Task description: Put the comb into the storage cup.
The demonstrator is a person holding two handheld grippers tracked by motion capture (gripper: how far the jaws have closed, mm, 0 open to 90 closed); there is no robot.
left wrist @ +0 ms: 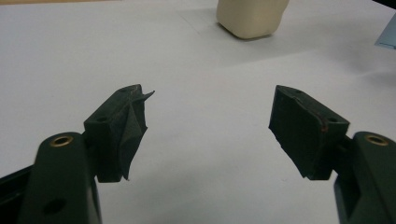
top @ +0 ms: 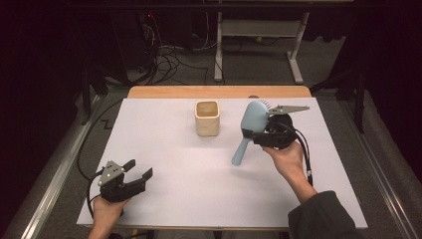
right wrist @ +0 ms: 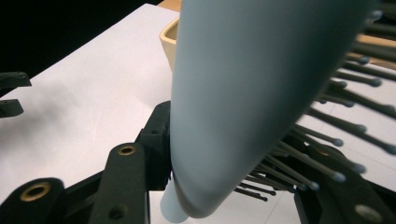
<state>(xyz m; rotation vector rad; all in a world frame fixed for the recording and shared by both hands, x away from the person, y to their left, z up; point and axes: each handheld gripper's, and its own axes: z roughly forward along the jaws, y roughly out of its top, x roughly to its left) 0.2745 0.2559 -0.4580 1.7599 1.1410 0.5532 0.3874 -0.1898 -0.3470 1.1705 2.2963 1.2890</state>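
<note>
Nearest the camera in the high view, the person's left hand (top: 106, 209) rests at the desk's (top: 174, 199) near left corner and holds the left gripper (top: 138, 172), which points toward the middle of the desk. Its jaws stand wide apart with nothing between them; the left gripper view shows bare white desk in the gap and a loose flap of dark tape on one pad.

Farther in, toward the right edge, the right hand (top: 283, 157) holds the right gripper (top: 259, 133) off the surface. Its jaws grip a pale blue hairbrush (top: 247, 130) by the lower part of its head, just above the handle. The brush hangs tilted, handle down and toward the near edge, head up and toward the far edge, bristles turned toward the gripper. In the right gripper view the smooth back of the brush (right wrist: 243, 93) sits against one jaw and the bristles against the other.

Beyond, near the middle of the far edge, a cream cup (top: 207, 118) stands upright, just left of the brush head and apart from it.
</note>
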